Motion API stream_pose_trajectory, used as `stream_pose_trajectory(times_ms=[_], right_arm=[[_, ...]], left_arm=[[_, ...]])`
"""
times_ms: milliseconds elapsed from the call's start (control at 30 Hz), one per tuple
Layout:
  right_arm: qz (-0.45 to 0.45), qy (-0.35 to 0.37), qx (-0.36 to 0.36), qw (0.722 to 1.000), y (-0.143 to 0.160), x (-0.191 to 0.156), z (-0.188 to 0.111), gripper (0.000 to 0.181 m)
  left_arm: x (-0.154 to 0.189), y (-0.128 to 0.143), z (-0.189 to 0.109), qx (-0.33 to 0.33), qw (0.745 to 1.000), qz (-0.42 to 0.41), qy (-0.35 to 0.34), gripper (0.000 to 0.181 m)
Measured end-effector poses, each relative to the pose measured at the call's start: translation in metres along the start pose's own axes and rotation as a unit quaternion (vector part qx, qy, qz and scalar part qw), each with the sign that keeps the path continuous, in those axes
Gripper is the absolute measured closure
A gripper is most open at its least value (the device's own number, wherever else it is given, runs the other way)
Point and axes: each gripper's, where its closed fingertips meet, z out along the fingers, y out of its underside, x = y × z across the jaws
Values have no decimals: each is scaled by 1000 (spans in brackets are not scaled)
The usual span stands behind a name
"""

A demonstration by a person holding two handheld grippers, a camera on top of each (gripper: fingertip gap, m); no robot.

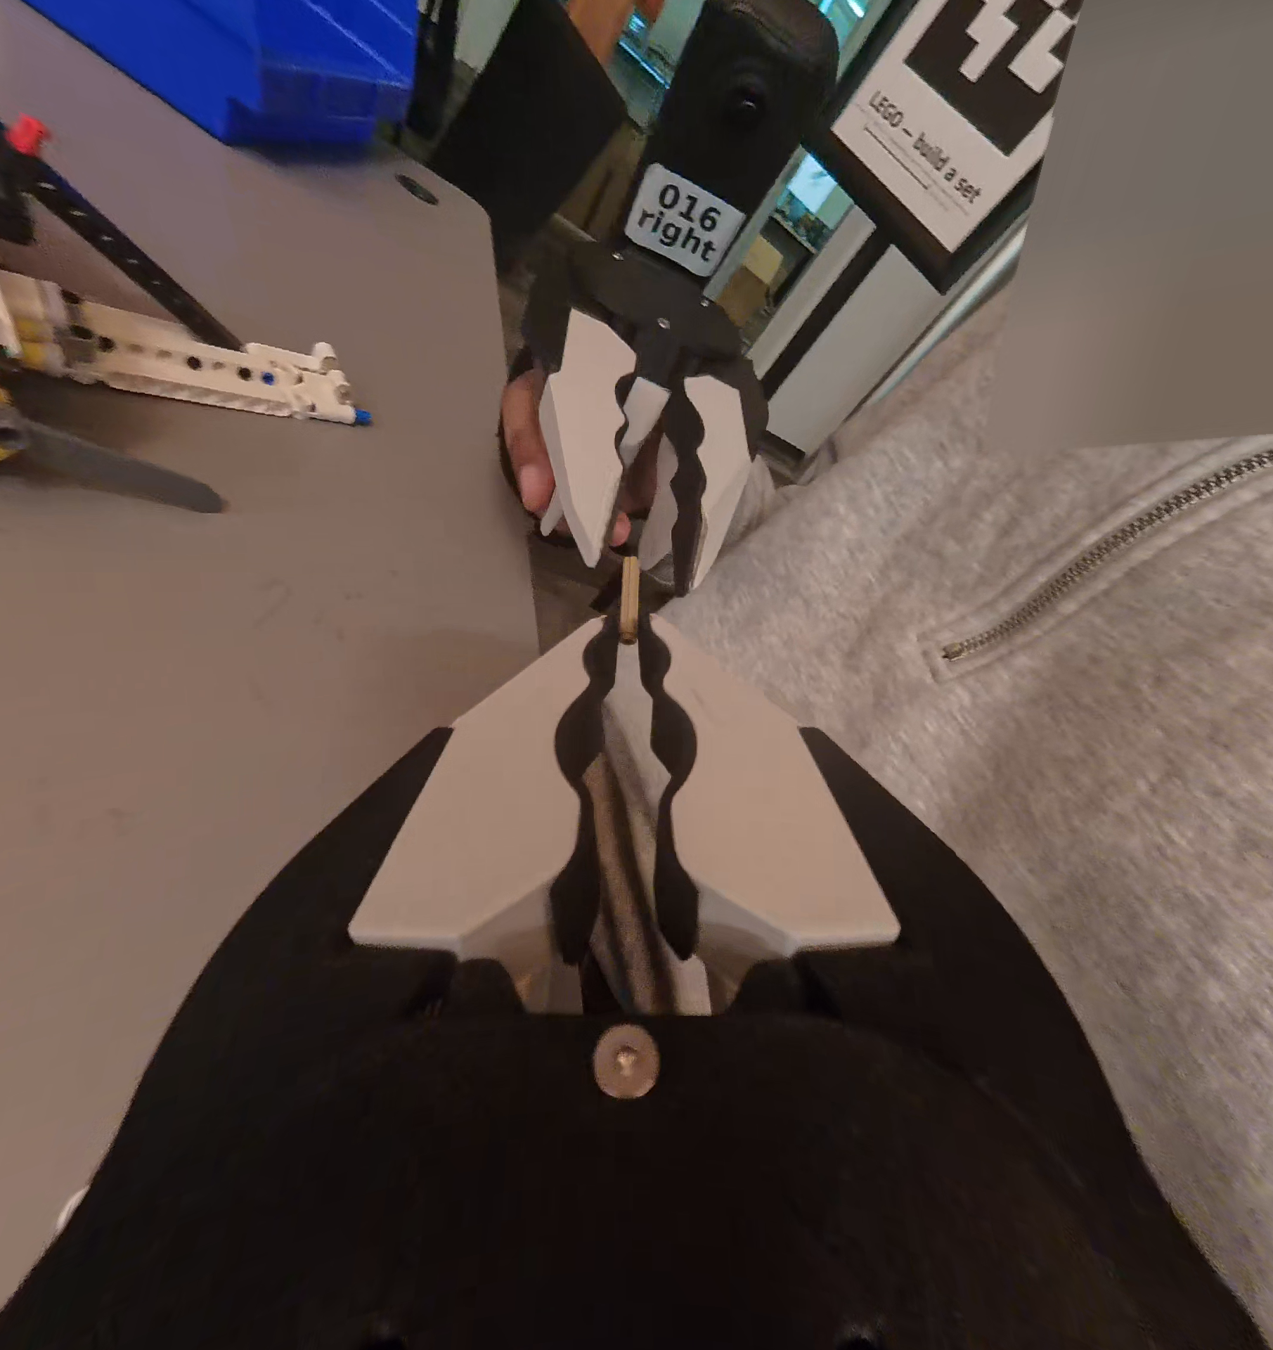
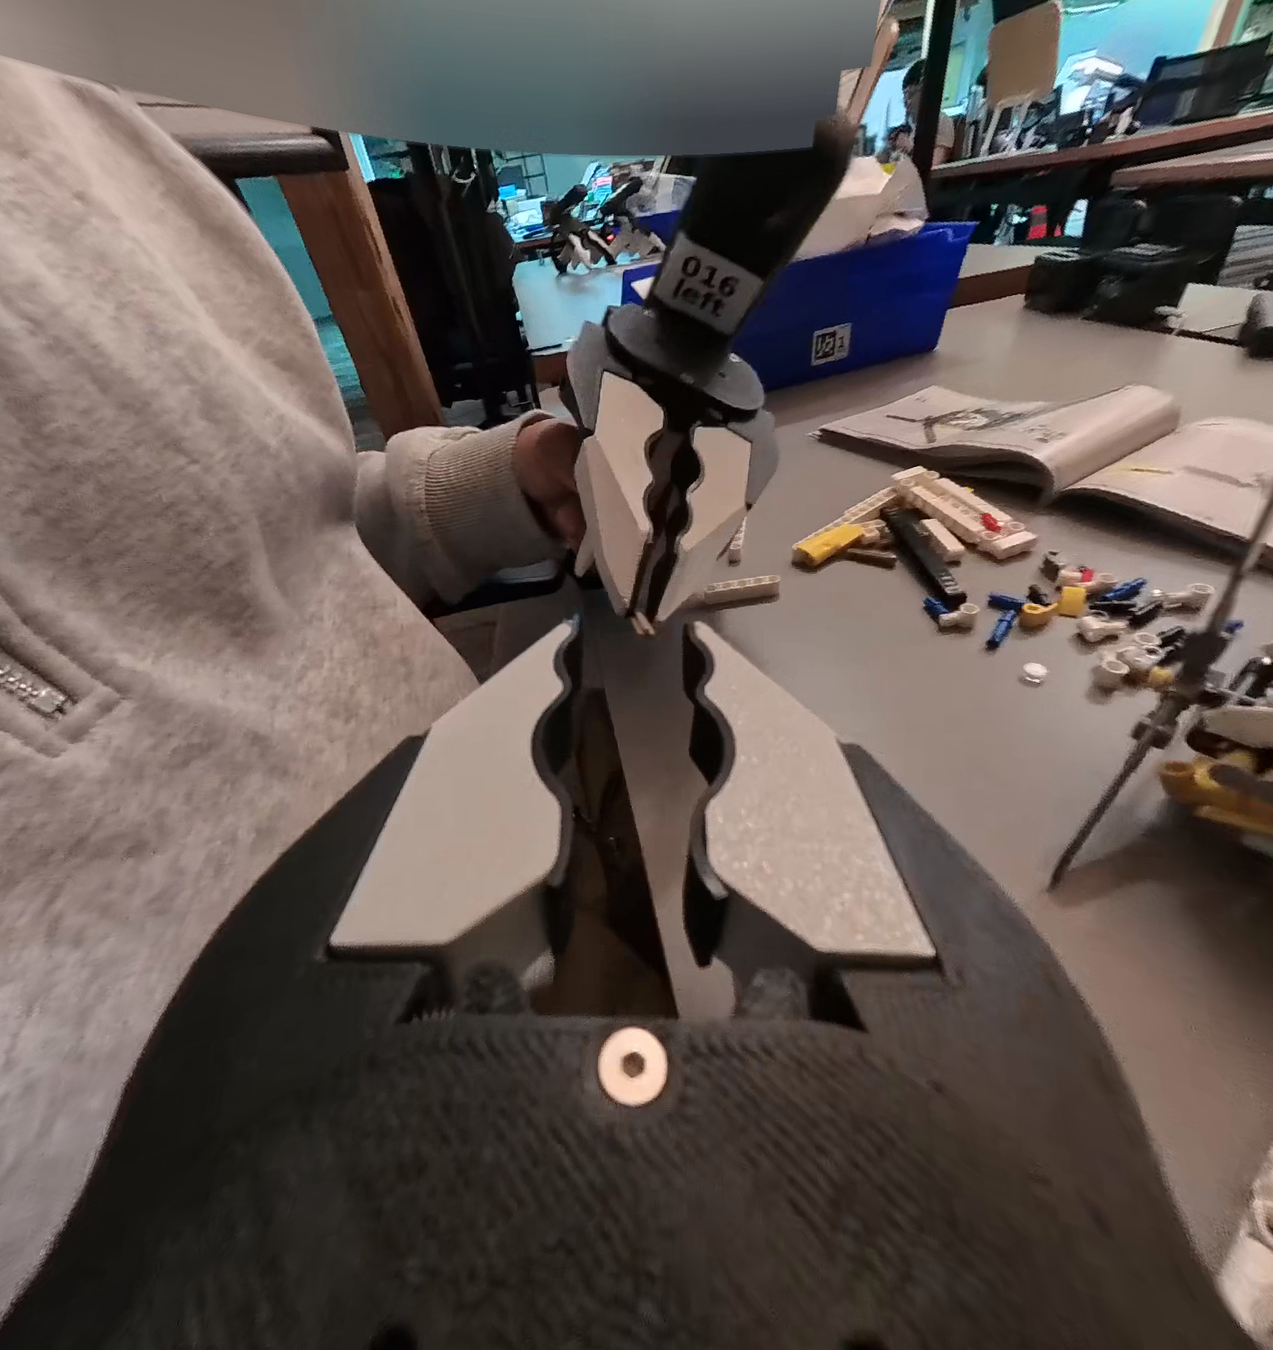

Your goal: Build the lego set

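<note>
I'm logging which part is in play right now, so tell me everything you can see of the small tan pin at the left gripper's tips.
The tan pin is a short, slim rod, plastic by its look. The left hand-held gripper is shut on its near end, so it juts forward beyond the tips. It hangs in the air past the table edge, in front of the grey sweatshirt. Its far end nearly reaches the right hand-held gripper, which is open; whether they touch is unclear.

Open right claw [image 2: 629, 632] facing left claw [image 2: 644, 621]
</note>
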Motion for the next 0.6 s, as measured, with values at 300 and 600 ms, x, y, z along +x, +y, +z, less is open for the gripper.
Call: stream_pose_trajectory(times_ms=[300, 600], right_arm=[[-25, -17, -20, 999, 7, -9, 5, 178], [-21, -12, -14, 1000, 6, -8, 4, 178]], left_arm=[[5, 6, 5, -19, 1000, 0, 19, 179], [7, 5, 2, -21, 1000, -4, 19, 178]])
